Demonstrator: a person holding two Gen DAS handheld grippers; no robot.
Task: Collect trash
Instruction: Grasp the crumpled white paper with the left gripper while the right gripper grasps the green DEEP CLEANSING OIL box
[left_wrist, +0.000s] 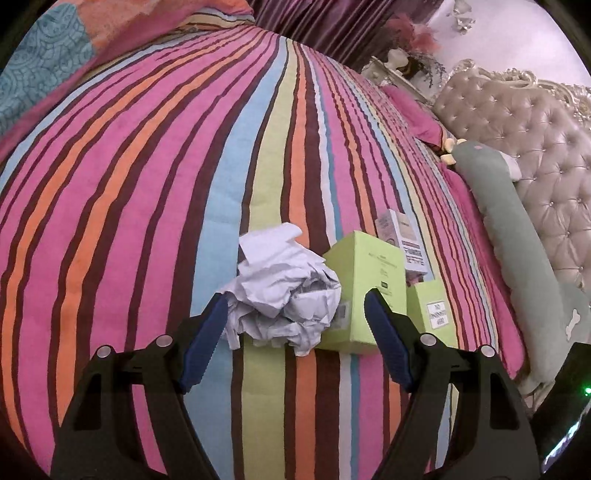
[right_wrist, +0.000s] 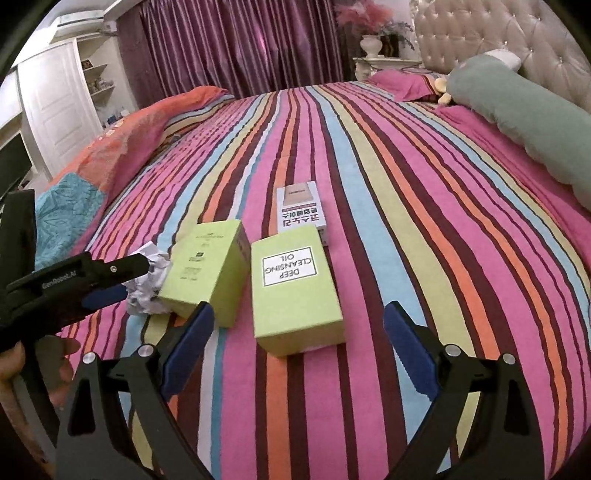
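Note:
A ball of crumpled white paper (left_wrist: 284, 291) lies on the striped bedspread (left_wrist: 147, 184). My left gripper (left_wrist: 295, 299) stands open around it, its blue pads (left_wrist: 201, 339) not pressing. To the paper's right are a light green box (left_wrist: 364, 291), a second green box (left_wrist: 432, 310) and a white box (left_wrist: 402, 240). In the right wrist view my right gripper (right_wrist: 299, 308) is open. The green box labelled DEEP CLEANSING OIL (right_wrist: 295, 291) lies just ahead between its fingertips. The other green box (right_wrist: 210, 269), the white box (right_wrist: 301, 206), the paper (right_wrist: 151, 284) and the left gripper (right_wrist: 136, 278) sit to the left.
A long grey-green plush pillow (right_wrist: 517, 107) lies along the tufted headboard (right_wrist: 498, 33) at the right. A folded orange and blue quilt (right_wrist: 122, 147) sits at the bed's far left. Purple curtains (right_wrist: 229, 44), a nightstand with a vase (right_wrist: 371, 46) and a white wardrobe (right_wrist: 55, 103) stand beyond. A hand (right_wrist: 55, 369) holds the left gripper.

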